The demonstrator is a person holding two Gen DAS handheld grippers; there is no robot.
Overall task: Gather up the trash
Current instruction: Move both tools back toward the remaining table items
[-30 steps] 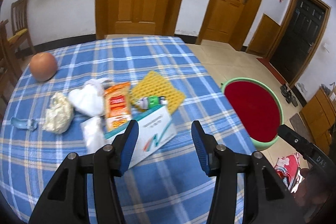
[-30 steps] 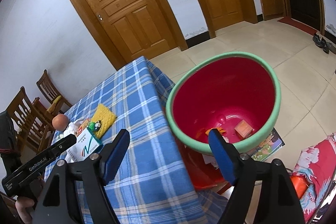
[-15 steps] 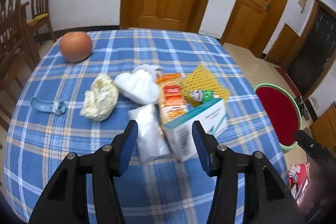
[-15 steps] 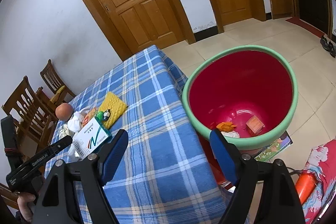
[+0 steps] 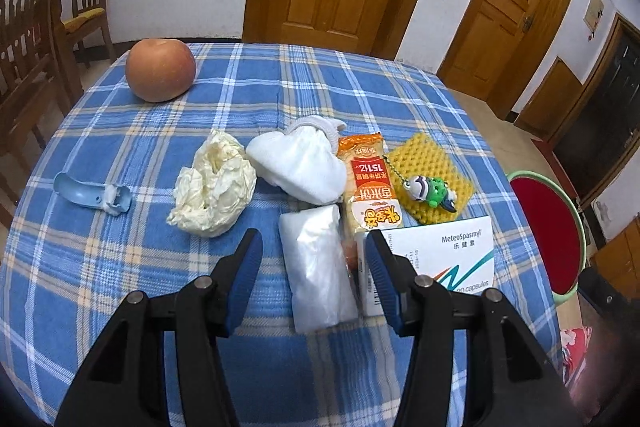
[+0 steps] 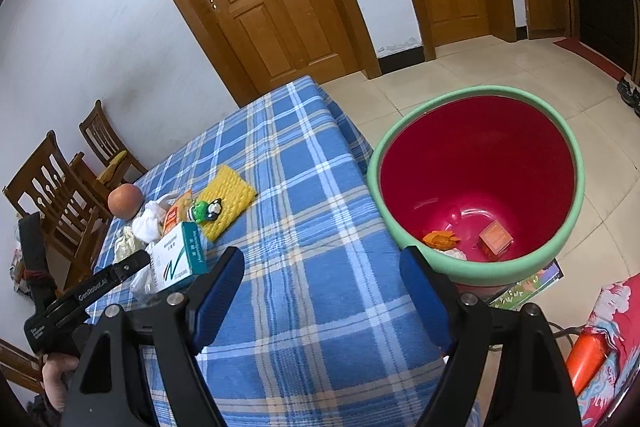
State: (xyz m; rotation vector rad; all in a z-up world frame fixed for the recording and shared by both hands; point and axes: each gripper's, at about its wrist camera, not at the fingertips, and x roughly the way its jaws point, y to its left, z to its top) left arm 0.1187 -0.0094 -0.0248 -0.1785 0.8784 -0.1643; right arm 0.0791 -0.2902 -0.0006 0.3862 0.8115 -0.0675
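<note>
On the blue plaid tablecloth (image 5: 120, 267) lie a clear plastic wrapper (image 5: 316, 267), an orange snack packet (image 5: 368, 183), a white medicine box (image 5: 444, 259), a crumpled cream tissue (image 5: 212, 187) and a white cloth bundle (image 5: 304, 163). My left gripper (image 5: 312, 255) hovers open just above the clear wrapper, its pads on either side without touching. My right gripper (image 6: 320, 283) stands open and empty over the table's near edge. Beside the table stands the red bin with a green rim (image 6: 476, 183), holding an orange scrap and a small red box.
An apple (image 5: 160, 69) sits at the far left, a blue clip (image 5: 92, 193) near the left edge. A green toy (image 5: 430, 187) rests on a yellow sponge (image 5: 428, 163). Wooden chairs (image 5: 28, 39) stand left of the table; doors line the far wall.
My left gripper has swung left from over the medicine box and dropped lower, now straddling the clear wrapper. The right gripper drifted slightly; the bin sits further right in its view.
</note>
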